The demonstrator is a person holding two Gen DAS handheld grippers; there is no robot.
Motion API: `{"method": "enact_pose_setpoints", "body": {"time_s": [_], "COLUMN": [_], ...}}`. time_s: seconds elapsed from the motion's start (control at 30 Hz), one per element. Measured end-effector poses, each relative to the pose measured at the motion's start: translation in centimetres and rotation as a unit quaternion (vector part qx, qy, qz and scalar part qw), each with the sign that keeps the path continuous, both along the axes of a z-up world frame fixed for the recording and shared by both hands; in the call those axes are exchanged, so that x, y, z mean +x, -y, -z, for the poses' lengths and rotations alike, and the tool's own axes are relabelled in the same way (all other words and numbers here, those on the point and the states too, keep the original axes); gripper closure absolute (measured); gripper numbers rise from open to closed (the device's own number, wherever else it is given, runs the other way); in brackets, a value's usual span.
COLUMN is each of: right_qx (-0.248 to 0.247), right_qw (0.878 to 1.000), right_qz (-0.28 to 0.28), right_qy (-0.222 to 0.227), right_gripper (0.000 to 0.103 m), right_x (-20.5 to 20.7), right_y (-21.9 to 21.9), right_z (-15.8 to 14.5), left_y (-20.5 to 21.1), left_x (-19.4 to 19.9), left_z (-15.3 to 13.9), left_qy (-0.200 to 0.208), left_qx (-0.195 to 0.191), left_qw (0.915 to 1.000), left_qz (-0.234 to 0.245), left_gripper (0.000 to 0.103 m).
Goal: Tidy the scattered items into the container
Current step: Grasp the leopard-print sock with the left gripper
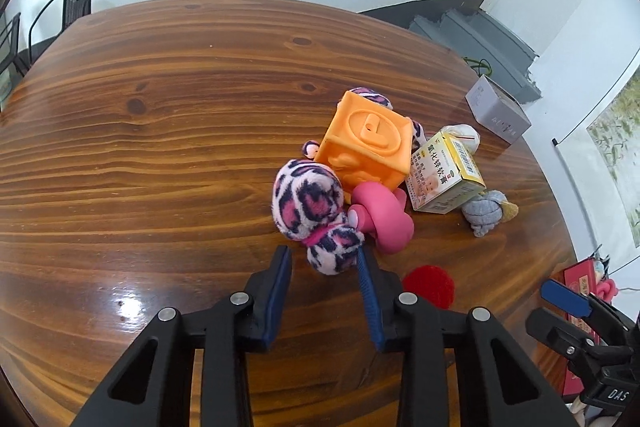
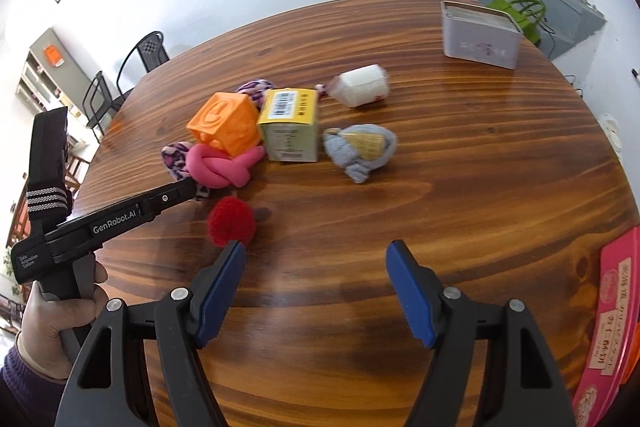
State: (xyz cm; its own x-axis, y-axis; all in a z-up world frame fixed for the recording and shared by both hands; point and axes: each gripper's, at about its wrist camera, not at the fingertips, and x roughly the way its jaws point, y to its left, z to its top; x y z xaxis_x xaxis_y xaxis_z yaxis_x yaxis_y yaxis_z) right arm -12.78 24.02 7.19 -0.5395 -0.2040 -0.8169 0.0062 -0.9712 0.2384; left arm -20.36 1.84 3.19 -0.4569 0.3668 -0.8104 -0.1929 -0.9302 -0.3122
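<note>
A pile of items lies on the wooden table (image 1: 140,107): a pink leopard-print plush (image 1: 306,203), an orange cube (image 1: 366,143), a pink knotted toy (image 1: 380,215), a yellow medicine box (image 1: 444,173), a grey sock bundle (image 1: 486,213), a red pompom (image 1: 430,283) and a white packet (image 2: 362,89). My left gripper (image 1: 325,255) is open, its fingers on either side of the plush's near end. My right gripper (image 2: 316,255) is open and empty above bare table, the red pompom (image 2: 232,221) by its left finger. A pink-red box (image 2: 612,311) lies at the right edge.
A grey tin box (image 2: 480,35) stands at the table's far right edge, with a green bag (image 2: 516,11) behind it. Black chairs (image 1: 68,7) stand beyond the table's far left side. Grey stairs (image 1: 480,39) rise behind the table.
</note>
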Motion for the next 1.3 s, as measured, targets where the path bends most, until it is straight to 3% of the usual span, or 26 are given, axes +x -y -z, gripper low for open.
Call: {"method": "enact_pose_setpoints", "body": {"time_s": [0.2, 0.27, 0.63, 0.73, 1.0, 1.3], "right_qx": [-0.004, -0.005, -0.004, -0.004, -0.006, -0.006], "right_qw": [1.000, 1.000, 1.000, 1.000, 1.000, 1.000], "right_qz": [-0.025, -0.029, -0.018, -0.015, -0.015, -0.010], "right_qy": [0.000, 0.002, 0.012, 0.012, 0.013, 0.013], "right_gripper": [0.027, 0.027, 0.027, 0.027, 0.027, 0.027], "right_x": [-1.1, -1.4, -1.3, -1.1, -1.0, -1.1], "right_y": [2.1, 2.5, 2.2, 2.0, 1.9, 1.5], "right_z": [0.4, 0.6, 0.9, 0.8, 0.8, 0.8], "left_y": [1.0, 1.4, 0.9, 1.0, 1.3, 0.0], "left_x": [-0.1, -0.2, -1.5, -1.8, -3.5, -4.6], "left_z": [0.0, 0.1, -0.5, -0.6, 0.4, 1.7], "left_qy": [0.004, 0.007, 0.007, 0.005, 0.011, 0.024], "left_qx": [-0.005, 0.003, 0.044, 0.056, 0.045, 0.033], "left_qw": [0.9999, 0.9999, 0.9988, 0.9978, 0.9968, 0.9981], "left_qz": [-0.009, -0.015, -0.021, -0.035, -0.065, -0.047], "left_gripper": [0.067, 0.056, 0.055, 0.036, 0.035, 0.035]}}
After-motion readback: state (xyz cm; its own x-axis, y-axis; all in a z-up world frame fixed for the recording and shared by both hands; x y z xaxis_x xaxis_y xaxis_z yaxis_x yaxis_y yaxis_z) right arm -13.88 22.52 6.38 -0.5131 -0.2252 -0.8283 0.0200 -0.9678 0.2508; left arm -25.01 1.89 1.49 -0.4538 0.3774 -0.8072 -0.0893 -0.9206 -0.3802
